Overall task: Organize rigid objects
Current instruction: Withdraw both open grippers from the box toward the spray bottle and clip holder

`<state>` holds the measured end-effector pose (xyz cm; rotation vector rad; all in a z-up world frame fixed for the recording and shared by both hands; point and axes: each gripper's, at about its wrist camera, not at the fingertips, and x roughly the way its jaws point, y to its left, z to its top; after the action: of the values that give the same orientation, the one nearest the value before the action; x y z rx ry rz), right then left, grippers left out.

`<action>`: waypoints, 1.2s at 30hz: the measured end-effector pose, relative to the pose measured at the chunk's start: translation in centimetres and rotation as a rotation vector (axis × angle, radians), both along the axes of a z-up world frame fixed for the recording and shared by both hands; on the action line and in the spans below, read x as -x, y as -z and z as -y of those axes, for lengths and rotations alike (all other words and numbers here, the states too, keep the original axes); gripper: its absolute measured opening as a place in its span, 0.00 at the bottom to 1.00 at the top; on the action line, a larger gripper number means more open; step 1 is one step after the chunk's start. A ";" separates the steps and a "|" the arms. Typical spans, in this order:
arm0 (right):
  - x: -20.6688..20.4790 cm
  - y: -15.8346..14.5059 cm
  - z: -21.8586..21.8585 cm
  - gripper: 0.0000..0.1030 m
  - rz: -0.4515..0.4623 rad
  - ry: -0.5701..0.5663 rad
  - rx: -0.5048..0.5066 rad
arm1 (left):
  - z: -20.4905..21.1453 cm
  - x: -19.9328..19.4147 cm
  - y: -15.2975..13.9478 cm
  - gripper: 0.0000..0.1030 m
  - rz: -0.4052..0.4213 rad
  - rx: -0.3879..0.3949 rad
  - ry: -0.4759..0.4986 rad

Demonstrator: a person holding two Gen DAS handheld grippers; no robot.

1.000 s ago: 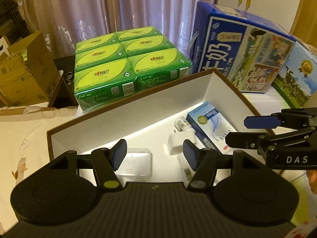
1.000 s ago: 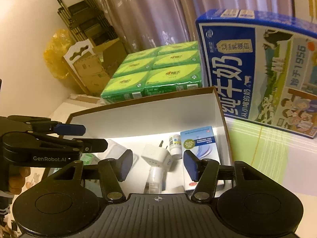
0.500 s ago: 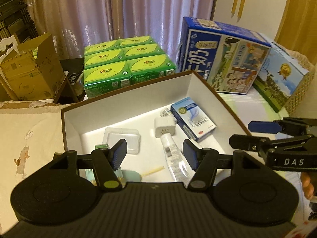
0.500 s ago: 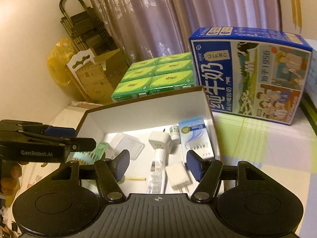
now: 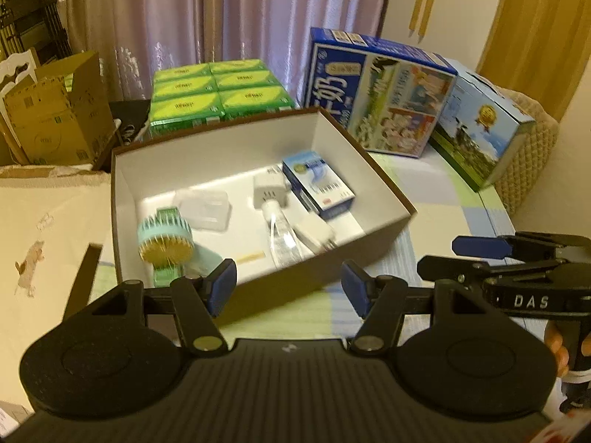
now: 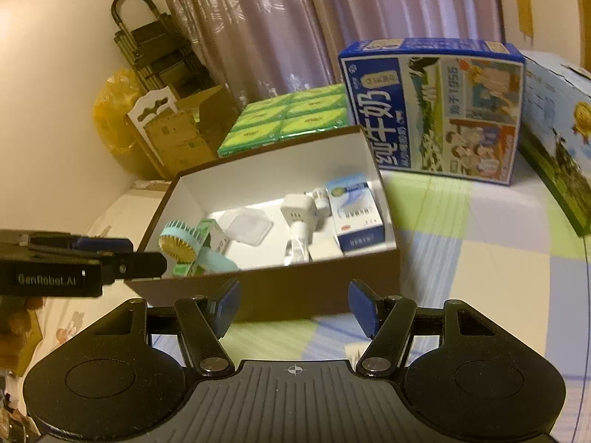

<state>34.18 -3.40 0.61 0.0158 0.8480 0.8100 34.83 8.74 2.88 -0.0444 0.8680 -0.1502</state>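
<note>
Left wrist view looks down over the left hand-held gripper (image 5: 288,288), its blue pads spread apart with nothing between them, poised just in front of the near wall of a brown box (image 5: 125,170) with a white inside. Within the box lie a teal hand fan (image 5: 165,236) at the near left, a clear plastic case (image 5: 205,206) beside it, a white plug cube (image 5: 269,189) near the middle, a clear bottle (image 5: 282,240) running from the cube toward the near wall, a white charger (image 5: 314,232) just right of the bottle, and a blue-and-white carton (image 5: 317,188) along the right side. A thin stick (image 5: 251,256) rests on the box floor between fan and bottle. Right wrist view shows the right hand-held gripper (image 6: 294,308) likewise released and empty; its jaws have just been opening, and they too stand before the box's near wall. The box sits on a checked cloth (image 6: 461,251); whether a bench or a bed lies beneath I cannot tell. Behind the box stand green tissue packs (image 5: 218,92) and a blue milk carton (image 5: 380,92), with a second printed carton (image 5: 480,125) to its right, purple curtains (image 5: 221,11) at the back.
</note>
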 end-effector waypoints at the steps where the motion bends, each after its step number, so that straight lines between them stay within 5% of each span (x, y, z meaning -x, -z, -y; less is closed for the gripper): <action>1: 0.3 0.0 0.3 0.60 -0.002 0.003 0.001 | 0.2 0.6 0.2 0.57 -0.008 0.009 0.002; 12: 3.0 1.1 3.7 0.60 -0.048 0.028 0.013 | 2.5 4.7 2.2 0.57 -0.043 0.071 0.020; 36: 2.4 7.3 9.0 0.60 -0.173 0.126 0.144 | 7.5 5.8 10.8 0.58 -0.126 -0.011 0.063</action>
<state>31.80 -12.36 -6.68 0.0119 1.0572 0.6337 29.05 1.20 -7.88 -0.0161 0.9965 -0.2032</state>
